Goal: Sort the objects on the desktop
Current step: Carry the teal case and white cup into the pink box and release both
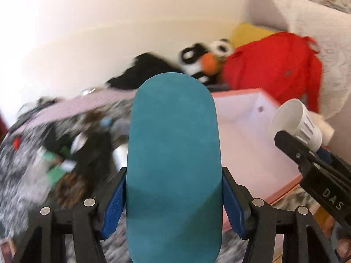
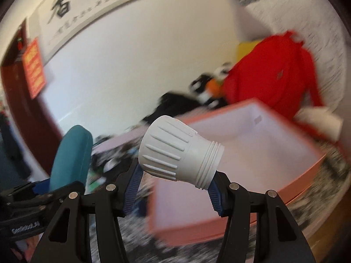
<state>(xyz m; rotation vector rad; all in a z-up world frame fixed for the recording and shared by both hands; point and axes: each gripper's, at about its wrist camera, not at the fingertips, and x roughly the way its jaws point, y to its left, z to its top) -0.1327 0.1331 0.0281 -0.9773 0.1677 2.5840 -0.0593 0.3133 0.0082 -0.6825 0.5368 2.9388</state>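
Presently the teal case (image 1: pixel 173 164) is held upright in the left tongs (image 1: pixel 174 195) and the white cap (image 2: pixel 177 151) crosswise in the right tongs (image 2: pixel 174 188), whilst the pink box (image 2: pixel 252 153), open-topped, is seen ahead-right, nearer the right tongs.
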